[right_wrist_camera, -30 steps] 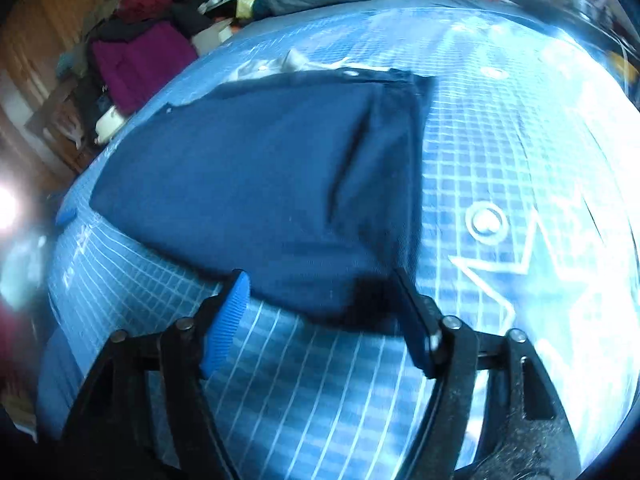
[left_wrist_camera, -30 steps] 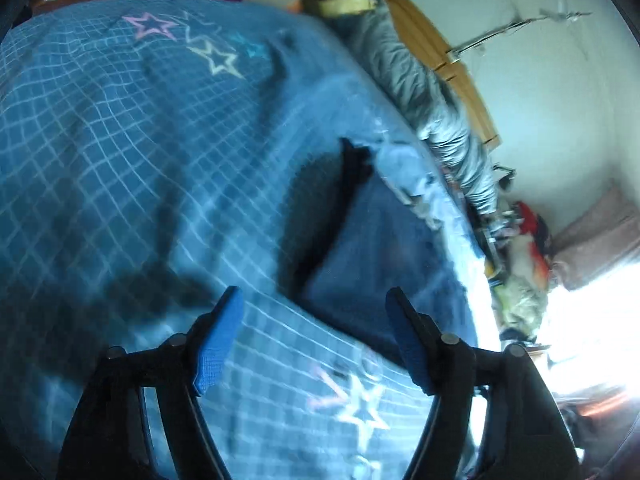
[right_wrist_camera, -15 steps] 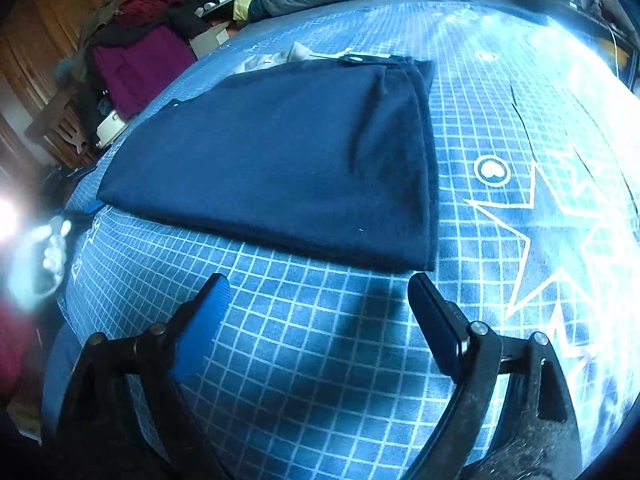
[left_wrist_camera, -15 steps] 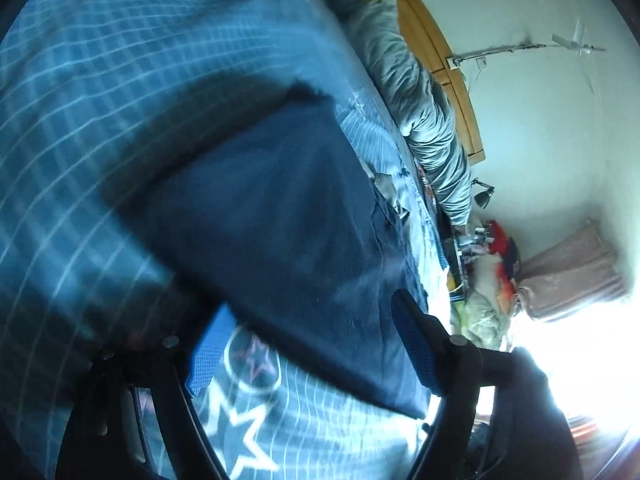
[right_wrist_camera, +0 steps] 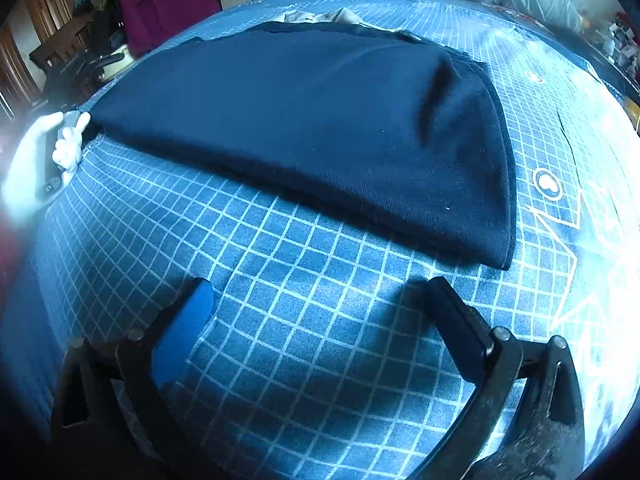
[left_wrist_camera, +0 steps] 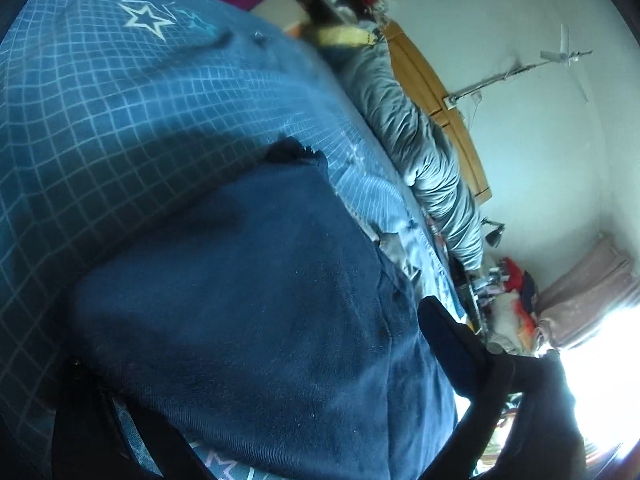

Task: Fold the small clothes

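Navy garment lies flat, folded, on the grid-print bedspread, just ahead of the right gripper. Its jaws are wide apart, empty, backed clear of the hem since 1.0 s ago. Left gripper: cloth now covers one finger; grip cannot be told. No containers.

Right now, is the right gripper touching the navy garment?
Apart. The right wrist view shows the right gripper open, with a strip of bare grid-patterned bedspread between its jaws and the near edge of the navy garment.
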Demonstrator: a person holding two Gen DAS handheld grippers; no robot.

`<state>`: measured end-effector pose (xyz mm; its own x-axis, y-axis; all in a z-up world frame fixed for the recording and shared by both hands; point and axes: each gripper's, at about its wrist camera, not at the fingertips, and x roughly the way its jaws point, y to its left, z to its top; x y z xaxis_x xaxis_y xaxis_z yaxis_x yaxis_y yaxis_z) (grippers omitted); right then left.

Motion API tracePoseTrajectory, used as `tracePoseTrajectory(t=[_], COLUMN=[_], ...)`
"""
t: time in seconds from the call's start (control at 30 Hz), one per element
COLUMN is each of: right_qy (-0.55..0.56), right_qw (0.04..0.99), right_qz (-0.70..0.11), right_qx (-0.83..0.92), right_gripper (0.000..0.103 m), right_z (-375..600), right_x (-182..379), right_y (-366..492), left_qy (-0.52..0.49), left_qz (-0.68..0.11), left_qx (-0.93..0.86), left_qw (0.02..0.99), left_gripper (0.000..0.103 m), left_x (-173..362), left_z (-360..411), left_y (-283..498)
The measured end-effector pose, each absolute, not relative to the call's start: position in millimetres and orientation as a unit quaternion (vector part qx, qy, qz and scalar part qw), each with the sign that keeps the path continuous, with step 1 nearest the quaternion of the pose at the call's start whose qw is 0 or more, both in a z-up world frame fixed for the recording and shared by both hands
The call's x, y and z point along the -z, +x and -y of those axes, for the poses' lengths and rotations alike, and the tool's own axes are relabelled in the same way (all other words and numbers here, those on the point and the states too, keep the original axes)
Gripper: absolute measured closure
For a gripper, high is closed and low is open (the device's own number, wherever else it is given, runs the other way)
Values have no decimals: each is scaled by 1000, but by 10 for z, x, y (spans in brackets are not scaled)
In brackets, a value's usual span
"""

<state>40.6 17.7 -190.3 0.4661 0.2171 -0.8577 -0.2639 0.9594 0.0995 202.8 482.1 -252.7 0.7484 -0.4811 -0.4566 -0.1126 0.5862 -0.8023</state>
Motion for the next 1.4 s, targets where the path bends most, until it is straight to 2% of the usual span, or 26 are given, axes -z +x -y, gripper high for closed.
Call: tracePoseTrajectory(t=[0.03,0.07,0.1,0.13,0.17,0.23,0.27,0.33,0.47,0.53,0.63,0.67,0.77,0.9,0.93,1.0,1.07,1.1,1.13,1.17,1.23,1.4], right_qy=[-21,-19,-20,-21,-24,-30,-28,0,47,77,111,120,107,62,53,74,139,172,207,229,242,268], right_qw=[853,851,849,847,844,836,832,836,863,869,866,856,825,788,796,810,814,812,806,804,813,841], right_qz=[-501,-504,-508,-511,-514,-527,-532,-519,-445,-408,-370,-368,-402,-493,-497,-492,-487,-485,-482,-477,-457,-392], right_qx=[-143,-145,-148,-149,-149,-148,-154,-179,-237,-269,-319,-343,-382,-365,-343,-309,-285,-277,-274,-273,-268,-260], right_gripper=[0,0,0,0,0,1,10,21,16,9,4,0,0,1,5,24,57,67,82,88,91,92], right_z=[-167,-148,-149,-158,-166,-202,-229,-299,-509,-628,-927,-1064,-1581,-2048,-2027,-1845,-1486,-1303,-1125,-982,-777,-191], right_x=[1908,1917,1918,1918,1913,1865,1809,1574,909,632,355,318,428,914,1031,1188,1365,1458,1550,1607,1588,1203], right_y=[423,431,441,457,473,515,552,561,806,1166,1852,2070,2758,3318,3410,3499,3548,3551,3527,3466,3271,2806], left_qy=[-441,-451,-463,-475,-483,-483,-464,-414,-293,-244,-186,-168,-120,-61,-51,-35,-27,-23,-19,-17,-6,26], left_qz=[-334,-334,-338,-345,-351,-346,-343,-333,-306,-289,-269,-264,-256,-263,-265,-274,-284,-289,-292,-295,-298,-284], left_qx=[106,107,105,94,83,86,86,90,110,123,144,152,173,213,223,244,258,263,268,275,295,360], left_qw=[826,821,813,804,798,800,812,842,899,917,934,938,943,939,937,930,923,920,918,915,908,888], left_gripper=[13,39,54,86,96,99,100,101,101,101,101,100,99,98,96,95,95,95,95,95,95,95], left_x=[2517,2551,2589,2656,2719,2723,2643,2434,1943,1749,1564,1516,1407,1353,1370,1429,1488,1509,1513,1514,1469,1276], left_z=[-4829,-4856,-4842,-4888,-4931,-4940,-4899,-4797,-4450,-4245,-3902,-3777,-3442,-2967,-2877,-2690,-2550,-2487,-2416,-2342,-2154,-1626], left_y=[2043,2044,2105,2106,2100,2099,2093,2101,2055,2013,1917,1888,1816,1745,1723,1705,1700,1708,1716,1723,1706,1527])
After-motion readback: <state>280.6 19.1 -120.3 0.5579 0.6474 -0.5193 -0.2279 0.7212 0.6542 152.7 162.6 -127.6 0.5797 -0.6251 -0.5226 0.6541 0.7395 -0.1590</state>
